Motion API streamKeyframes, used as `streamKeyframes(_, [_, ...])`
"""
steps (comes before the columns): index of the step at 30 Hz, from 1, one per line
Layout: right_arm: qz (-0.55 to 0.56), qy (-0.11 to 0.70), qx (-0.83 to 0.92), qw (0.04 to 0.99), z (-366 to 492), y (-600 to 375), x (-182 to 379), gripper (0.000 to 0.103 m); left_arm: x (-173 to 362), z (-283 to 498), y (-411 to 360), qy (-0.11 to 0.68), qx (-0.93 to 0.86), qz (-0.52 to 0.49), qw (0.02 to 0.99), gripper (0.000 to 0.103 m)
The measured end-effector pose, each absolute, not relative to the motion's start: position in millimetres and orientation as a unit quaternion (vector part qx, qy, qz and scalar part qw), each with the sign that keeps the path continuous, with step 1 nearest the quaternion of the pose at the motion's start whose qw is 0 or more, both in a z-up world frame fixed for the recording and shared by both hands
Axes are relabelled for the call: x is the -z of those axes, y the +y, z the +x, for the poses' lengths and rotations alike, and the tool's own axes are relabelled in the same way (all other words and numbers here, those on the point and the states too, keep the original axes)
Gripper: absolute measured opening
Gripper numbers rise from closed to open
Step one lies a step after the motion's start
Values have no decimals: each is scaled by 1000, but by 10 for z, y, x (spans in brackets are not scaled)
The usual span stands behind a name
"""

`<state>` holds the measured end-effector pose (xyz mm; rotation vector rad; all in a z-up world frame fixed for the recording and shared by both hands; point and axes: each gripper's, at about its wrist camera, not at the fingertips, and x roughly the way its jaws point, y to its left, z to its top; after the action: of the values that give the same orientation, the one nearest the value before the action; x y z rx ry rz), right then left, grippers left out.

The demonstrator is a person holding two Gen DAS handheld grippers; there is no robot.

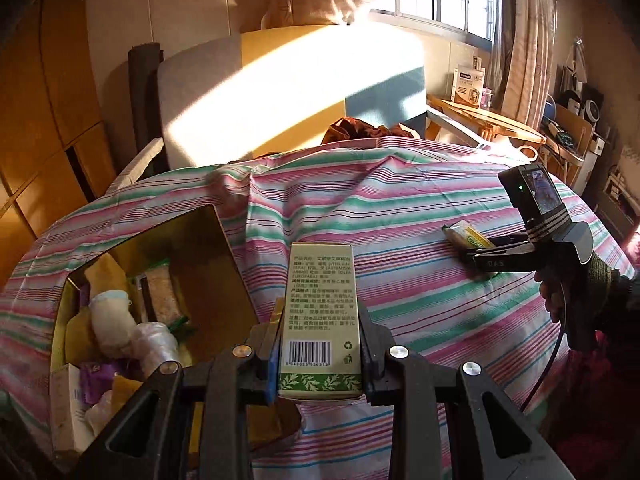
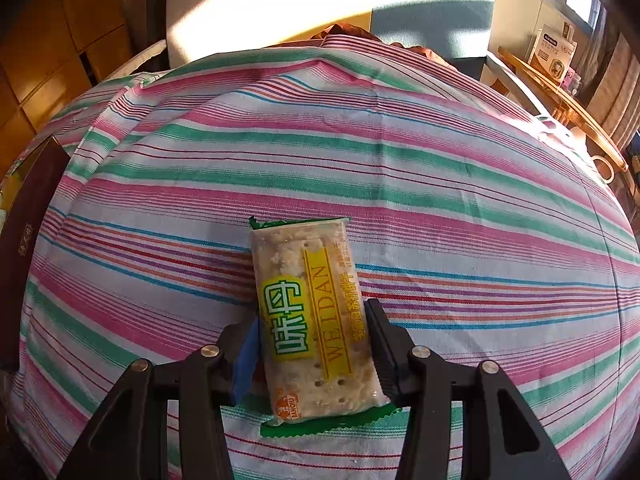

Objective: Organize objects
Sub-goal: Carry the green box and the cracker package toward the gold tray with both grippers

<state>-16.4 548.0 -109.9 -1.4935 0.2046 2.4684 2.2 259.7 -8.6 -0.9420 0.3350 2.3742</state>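
The left gripper (image 1: 320, 360) is pinching a green carton (image 1: 320, 320), needing a swing toward the open box (image 1: 224, 280) at nine o'clock. The right gripper (image 2: 316, 356) is clamping a cracker packet (image 2: 312, 312) lying on the striped cloth (image 2: 440, 160).

Small print on green box (image 1: 320, 312) unreadable; its base hidden behind gripper frame. Open carton (image 1: 192, 280) contents jumbled, cut off lower left.

both wrist views look down close, sharing the striped cloth (image 1: 400, 208).
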Motion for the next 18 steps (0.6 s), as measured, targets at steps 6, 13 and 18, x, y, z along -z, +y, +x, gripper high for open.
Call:
streamKeyframes(6, [-519,58,-842,136,-182,5443,1098,49,91,-31,2223,111,-889,-362,259,30])
streamKeyframes(13, [-548,76,-812,185,-204,5380,1022,48,67,-166,1555,55,-890,-382,242,30])
streamKeyframes(18, [-521,104,-835,143,-213,4919,714,48,56,-326,802,6,-903,-390,182,30])
